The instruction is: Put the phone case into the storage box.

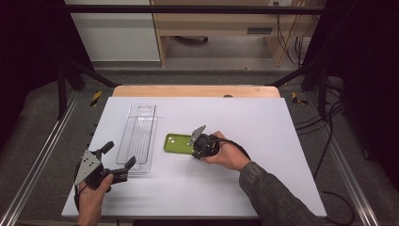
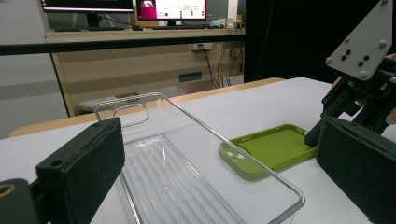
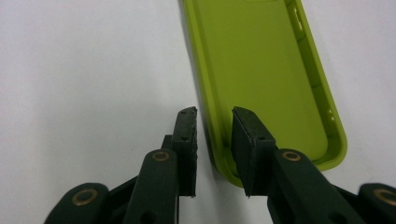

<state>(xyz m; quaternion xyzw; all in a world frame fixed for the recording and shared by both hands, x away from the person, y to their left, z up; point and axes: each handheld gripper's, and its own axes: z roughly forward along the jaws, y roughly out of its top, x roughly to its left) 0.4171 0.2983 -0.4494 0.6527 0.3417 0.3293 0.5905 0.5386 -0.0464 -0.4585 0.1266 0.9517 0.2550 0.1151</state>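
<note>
Green phone case (image 3: 261, 70) is lying open side up on the white table (image 1: 263, 183), just right of the clear tray (image 1: 139, 136), its long axis running straight away from the right gripper (image 3: 214, 116), whose jaws are straddling one long side wall near the corner with a gap showing, not yet pinching. Left gripper (image 1: 115, 160) is waiting wide open and empty at the tray's near end. Whether the inner pad is touching the wall is hard to make out.

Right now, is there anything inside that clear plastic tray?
Nothing: the clear tray shows only its own ribbed floor. The green phone case lies outside, beside it, where the right gripper straddles its rim.
</note>
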